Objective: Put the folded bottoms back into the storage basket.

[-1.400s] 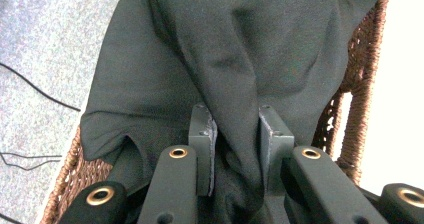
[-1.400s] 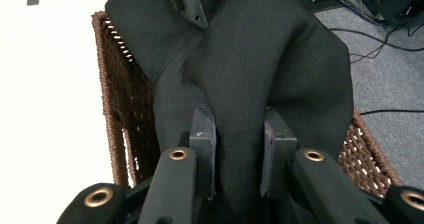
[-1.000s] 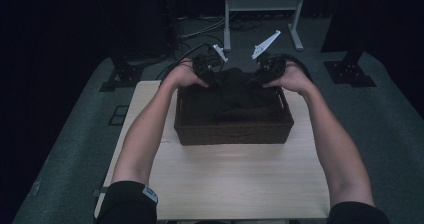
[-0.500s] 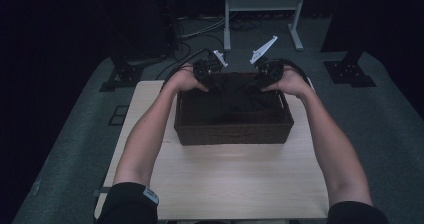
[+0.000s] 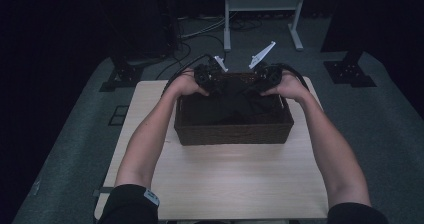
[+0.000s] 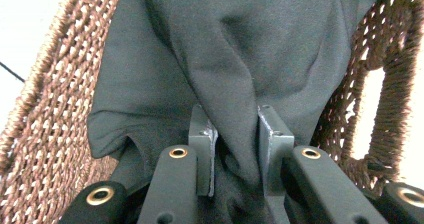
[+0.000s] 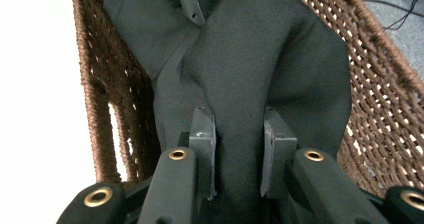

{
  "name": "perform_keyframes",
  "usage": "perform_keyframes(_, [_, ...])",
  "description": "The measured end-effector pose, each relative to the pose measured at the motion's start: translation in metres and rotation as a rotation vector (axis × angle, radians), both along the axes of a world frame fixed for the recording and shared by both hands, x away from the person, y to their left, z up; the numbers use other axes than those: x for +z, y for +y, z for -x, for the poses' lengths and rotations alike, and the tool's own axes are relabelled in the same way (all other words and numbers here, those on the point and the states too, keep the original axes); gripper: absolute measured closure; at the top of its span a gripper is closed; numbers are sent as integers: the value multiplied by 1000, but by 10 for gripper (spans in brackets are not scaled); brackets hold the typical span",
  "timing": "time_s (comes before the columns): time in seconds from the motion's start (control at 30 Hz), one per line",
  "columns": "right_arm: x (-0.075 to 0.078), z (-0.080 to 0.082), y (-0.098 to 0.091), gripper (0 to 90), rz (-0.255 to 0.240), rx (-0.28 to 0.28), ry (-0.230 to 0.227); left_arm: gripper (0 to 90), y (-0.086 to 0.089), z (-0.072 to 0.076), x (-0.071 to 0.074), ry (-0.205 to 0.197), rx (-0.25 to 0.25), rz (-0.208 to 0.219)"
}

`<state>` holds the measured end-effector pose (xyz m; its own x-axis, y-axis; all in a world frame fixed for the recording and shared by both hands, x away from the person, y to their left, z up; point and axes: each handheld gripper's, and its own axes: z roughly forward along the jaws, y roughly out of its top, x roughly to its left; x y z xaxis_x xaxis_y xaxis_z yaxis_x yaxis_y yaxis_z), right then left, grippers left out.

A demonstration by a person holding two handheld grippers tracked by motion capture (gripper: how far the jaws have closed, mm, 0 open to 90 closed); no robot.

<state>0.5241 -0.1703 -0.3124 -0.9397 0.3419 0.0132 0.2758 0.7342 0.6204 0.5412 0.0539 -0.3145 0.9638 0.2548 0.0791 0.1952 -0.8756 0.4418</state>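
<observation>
A dark grey cloth (image 5: 227,104) lies in a brown wicker basket (image 5: 232,133) on the pale wooden table (image 5: 225,184). My left gripper (image 5: 216,79) sits at the basket's far left rim, shut on a fold of the cloth (image 6: 235,84) that runs up between its pads. At the far right rim my right gripper (image 5: 260,78) is shut on another fold of the same cloth (image 7: 240,99). Both grippers point down into the basket. The woven walls (image 6: 55,84) (image 7: 380,84) close in on either side of the cloth.
The basket stands at the table's far half; the near half is bare wood. A white metal frame (image 5: 262,4) and cables (image 5: 200,31) lie on the grey floor beyond the table. Black stand feet (image 5: 350,73) flank the far corners.
Both hands have sunk toward the basket with the cloth, which was bunched above the rim a second ago and now lies lower inside it.
</observation>
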Motion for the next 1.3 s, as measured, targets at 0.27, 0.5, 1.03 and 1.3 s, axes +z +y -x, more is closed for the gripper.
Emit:
perform_keyframes(0.27, [-7,-2,-1,716,15,-6,12,728,-5,-2,-8,4,-3,-15])
perform_keyframes(0.5, [-14,-2,-2,716,12,-13,19,728,-7,-2,-13,2,-4,-25])
perform_keyframes(1.03, [-32,-5,0,716,19,-5,51,727,-6,-1,-32,13,4,-33])
perform_keyframes(1.3, [-41,-7,5,716,30,1,62,727,-3,-1,-42,19,16,-41])
